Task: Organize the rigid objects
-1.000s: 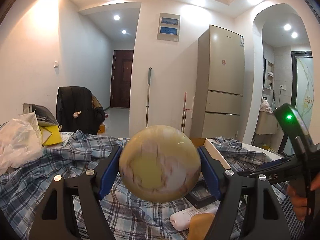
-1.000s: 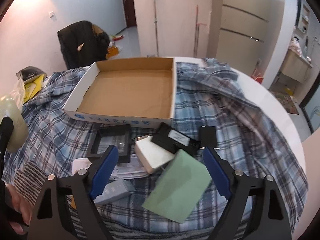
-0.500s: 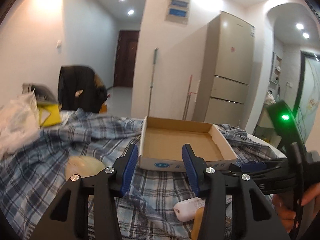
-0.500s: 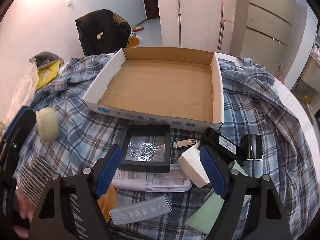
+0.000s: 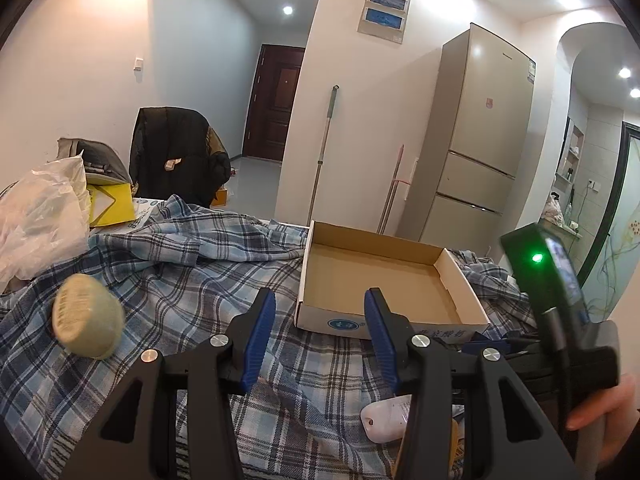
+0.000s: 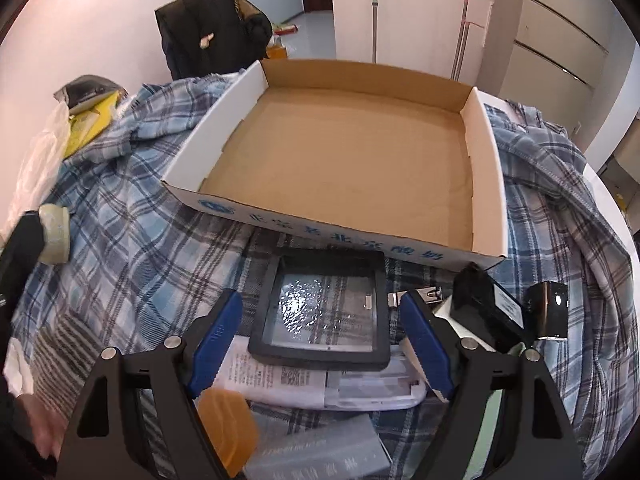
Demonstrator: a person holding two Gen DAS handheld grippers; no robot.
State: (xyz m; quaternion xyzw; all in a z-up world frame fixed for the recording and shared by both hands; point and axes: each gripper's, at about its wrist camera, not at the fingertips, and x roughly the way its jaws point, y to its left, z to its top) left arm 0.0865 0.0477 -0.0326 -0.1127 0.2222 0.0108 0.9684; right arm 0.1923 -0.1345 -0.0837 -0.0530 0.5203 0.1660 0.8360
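Both claws, left claw (image 5: 318, 330) and right claw (image 6: 320, 338), gape empty; the rigid, glossy black frame (image 6: 326, 314) before the cardboard box (image 6: 332, 232) wants an edge grip.

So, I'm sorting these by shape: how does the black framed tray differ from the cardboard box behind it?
The black framed tray is small, dark and shallow with a glossy clear centre; the cardboard box is far larger, with white outer walls and a brown inside. The tray lies on a white packet among clutter, partly between the right gripper's open fingers; the box sits on the plaid cloth, with nothing visible inside. Both are flat and rectangular.
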